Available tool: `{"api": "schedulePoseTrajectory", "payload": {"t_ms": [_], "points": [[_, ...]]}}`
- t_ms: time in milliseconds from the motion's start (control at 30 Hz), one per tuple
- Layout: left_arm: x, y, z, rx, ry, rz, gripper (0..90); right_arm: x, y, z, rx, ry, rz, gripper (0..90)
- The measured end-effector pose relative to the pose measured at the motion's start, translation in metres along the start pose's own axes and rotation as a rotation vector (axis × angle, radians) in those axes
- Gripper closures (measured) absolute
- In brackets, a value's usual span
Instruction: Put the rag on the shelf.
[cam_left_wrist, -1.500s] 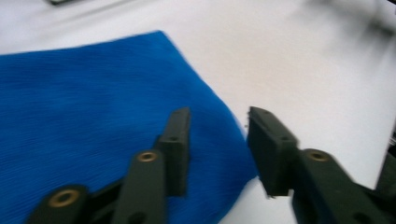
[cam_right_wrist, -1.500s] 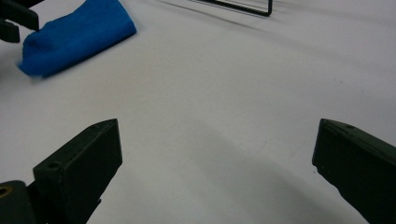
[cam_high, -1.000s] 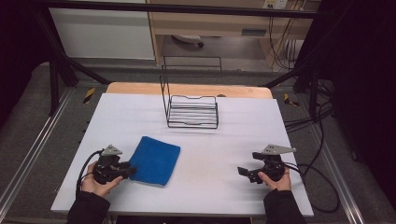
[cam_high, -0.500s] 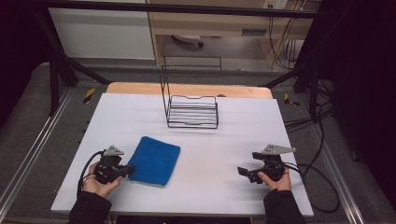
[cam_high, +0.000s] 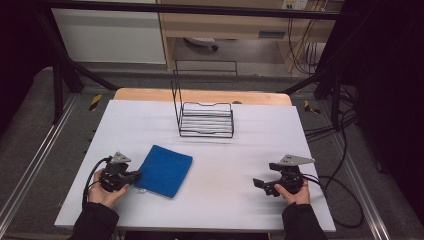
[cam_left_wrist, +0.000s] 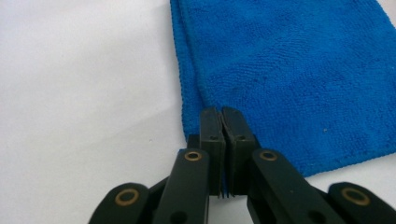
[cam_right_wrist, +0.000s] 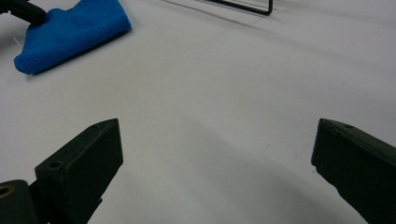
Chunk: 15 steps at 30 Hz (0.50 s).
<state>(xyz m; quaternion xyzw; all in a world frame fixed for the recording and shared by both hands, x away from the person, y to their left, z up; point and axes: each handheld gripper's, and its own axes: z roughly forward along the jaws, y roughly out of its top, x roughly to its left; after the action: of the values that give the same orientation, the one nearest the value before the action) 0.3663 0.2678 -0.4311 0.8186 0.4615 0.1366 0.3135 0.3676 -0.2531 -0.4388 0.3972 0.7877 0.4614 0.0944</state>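
High view: a blue cloth (cam_high: 165, 170) lies flat on the white table (cam_high: 215, 210), near the front left corner, and the left gripper (cam_high: 131, 176) sits at the cloth's left edge. Its jaws have just been closing and now stand pressed together on that edge. The right gripper (cam_high: 260, 185) rests near the front right corner, well apart from the cloth, with bare table between them. A black wire rack (cam_high: 206, 119) stands toward the back edge, at about its middle, apart from both grippers and the cloth; nothing lies between the cloth and either gripper.

Left gripper view gives what the high view cannot: the left gripper (cam_left_wrist: 222, 116) has its two pads shut with a thin line of blue fabric pinched between them, at the hem of the cloth (cam_left_wrist: 289, 70).

Right gripper view shows the right gripper (cam_right_wrist: 215, 144) with jaws spread wide and only table between them, holding nothing. The cloth (cam_right_wrist: 70, 35) lies far off at the upper left, its folded thickness plain from this low angle, and one bottom wire of the rack (cam_right_wrist: 243, 5) shows at the top.
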Motion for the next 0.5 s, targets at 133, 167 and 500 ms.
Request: {"api": "schedulePoseTrajectory", "payload": {"t_ms": [133, 167, 500], "points": [[0.001, -0.001, -0.001, -0.024, -0.006, 0.010, 76.7, 0.011, 0.011, 0.011, -0.024, -0.022, 0.019, 4.2], [0.002, 0.000, -0.002, -0.037, -0.006, 0.009, 76.7, 0.011, 0.011, 0.011, -0.024, -0.022, 0.019, 4.2], [0.007, 0.001, -0.008, -0.108, -0.037, 0.046, 48.8, 0.044, 0.045, 0.057, -0.016, -0.055, 0.013, 5.0]]}}
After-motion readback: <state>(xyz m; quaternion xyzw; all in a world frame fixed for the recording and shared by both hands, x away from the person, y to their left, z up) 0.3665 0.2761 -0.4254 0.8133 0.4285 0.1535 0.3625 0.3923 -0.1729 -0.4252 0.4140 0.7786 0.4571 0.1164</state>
